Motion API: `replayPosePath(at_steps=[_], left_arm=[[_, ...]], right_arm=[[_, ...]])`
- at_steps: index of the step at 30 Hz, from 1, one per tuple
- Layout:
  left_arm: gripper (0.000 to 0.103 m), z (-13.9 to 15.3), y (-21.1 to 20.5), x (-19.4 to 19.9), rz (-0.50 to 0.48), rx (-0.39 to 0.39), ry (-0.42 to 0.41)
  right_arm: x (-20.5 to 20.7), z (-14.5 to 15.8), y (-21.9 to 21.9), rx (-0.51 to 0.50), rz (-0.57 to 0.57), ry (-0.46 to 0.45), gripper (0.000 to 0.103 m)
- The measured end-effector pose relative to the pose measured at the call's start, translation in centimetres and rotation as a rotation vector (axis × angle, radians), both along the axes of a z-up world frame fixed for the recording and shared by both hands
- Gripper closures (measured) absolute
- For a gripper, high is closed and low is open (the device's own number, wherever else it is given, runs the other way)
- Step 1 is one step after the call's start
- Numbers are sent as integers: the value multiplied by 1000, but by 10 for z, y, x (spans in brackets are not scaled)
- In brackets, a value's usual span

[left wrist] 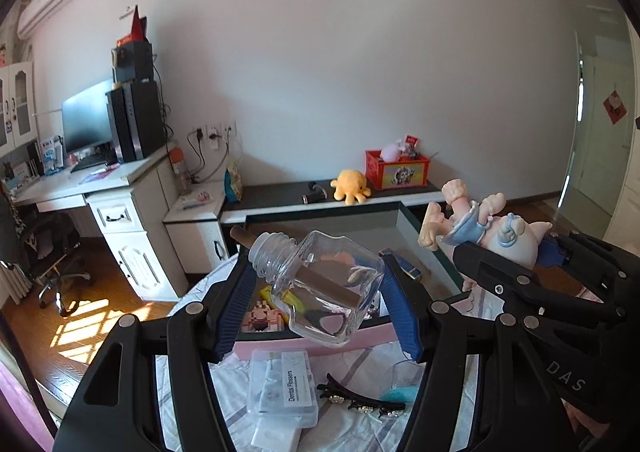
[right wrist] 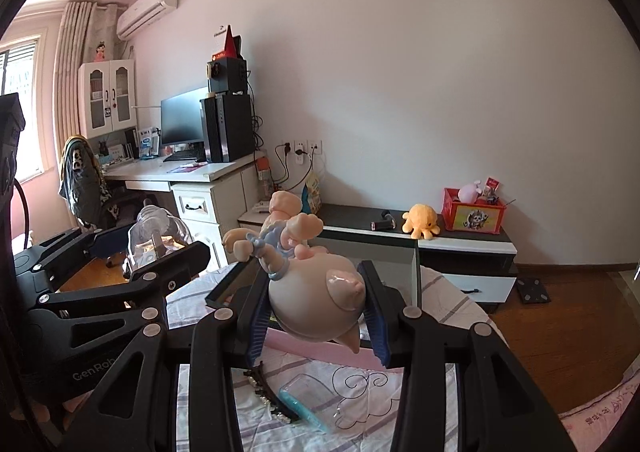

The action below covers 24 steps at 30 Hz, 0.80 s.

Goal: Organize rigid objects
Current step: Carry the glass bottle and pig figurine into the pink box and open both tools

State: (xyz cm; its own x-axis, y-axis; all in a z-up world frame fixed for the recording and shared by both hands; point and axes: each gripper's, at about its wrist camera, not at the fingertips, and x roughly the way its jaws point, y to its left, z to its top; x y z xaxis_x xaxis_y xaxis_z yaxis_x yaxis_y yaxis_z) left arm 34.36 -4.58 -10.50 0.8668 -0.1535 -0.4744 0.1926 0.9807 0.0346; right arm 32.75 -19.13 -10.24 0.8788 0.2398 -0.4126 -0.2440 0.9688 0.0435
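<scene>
At frame centre, the left gripper [left wrist: 320,284] is clamping a clear bottle [left wrist: 320,288] while the right gripper [right wrist: 316,308] is clamping a figurine [right wrist: 316,300], both above the box [left wrist: 416,236] on the bed [left wrist: 360,432].

Both grippers, left [left wrist: 316,288] and right [right wrist: 316,316], tilt downward (jaws clamped on loads), side by side.

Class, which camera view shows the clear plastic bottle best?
The left wrist view: the clear plastic bottle sits central, whole, between the left gripper fingers. The right wrist view shows only its neck and shoulder behind black linkage.
</scene>
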Motion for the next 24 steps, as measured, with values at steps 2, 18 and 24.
replayPosePath(at_steps=[2, 18, 24], left_arm=[[39, -17, -7, 27, -3, 16, 45], [29, -83, -28, 113, 10, 45, 250], [13, -53, -10, 74, 48, 7, 168]], right_arm=[[24, -17, -4, -2, -7, 41, 60], [112, -94, -33, 20, -54, 218, 59], [86, -70, -34, 57, -64, 182, 38]])
